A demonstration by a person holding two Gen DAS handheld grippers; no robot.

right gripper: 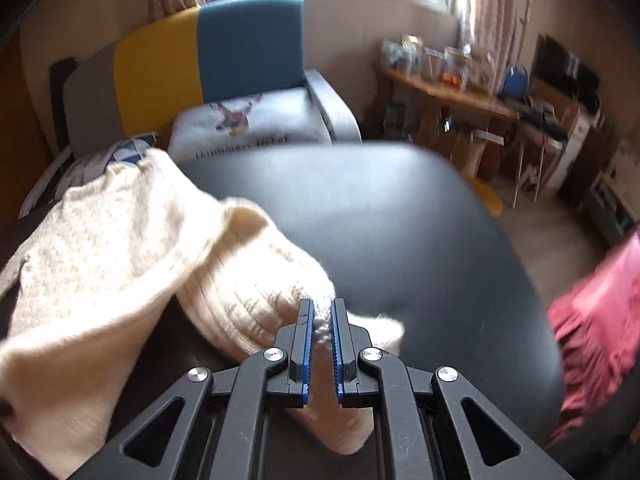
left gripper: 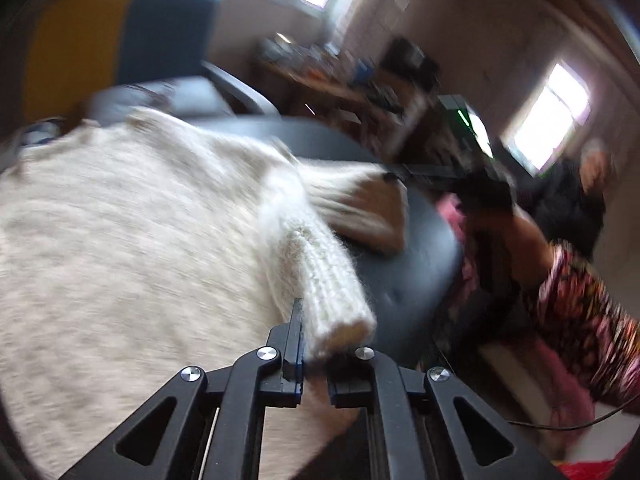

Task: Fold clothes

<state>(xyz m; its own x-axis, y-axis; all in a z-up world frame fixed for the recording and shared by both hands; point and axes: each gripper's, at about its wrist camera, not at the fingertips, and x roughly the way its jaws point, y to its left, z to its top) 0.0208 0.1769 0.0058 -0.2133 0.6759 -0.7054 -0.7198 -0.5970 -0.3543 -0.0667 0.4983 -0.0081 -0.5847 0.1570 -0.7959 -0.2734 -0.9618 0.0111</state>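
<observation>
On the dark table (right gripper: 400,240), left of centre, lies the cream sweater (left gripper: 120,240). Both the left gripper (left gripper: 316,344) and right gripper (right gripper: 322,332) pinch 1 sleeve cuff each; next, probably, fold the sleeves across the body.

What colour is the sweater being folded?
Cream white sweater, a fuzzy knit; clearest in the right wrist view.

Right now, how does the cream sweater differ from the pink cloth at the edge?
The cream sweater is pale, fuzzy knit and spread across the black surface; the pink cloth is fringed and hangs off its right side. Both grippers' jaws pinch the sweater; the pink cloth lies untouched. Both are soft fabric.
</observation>
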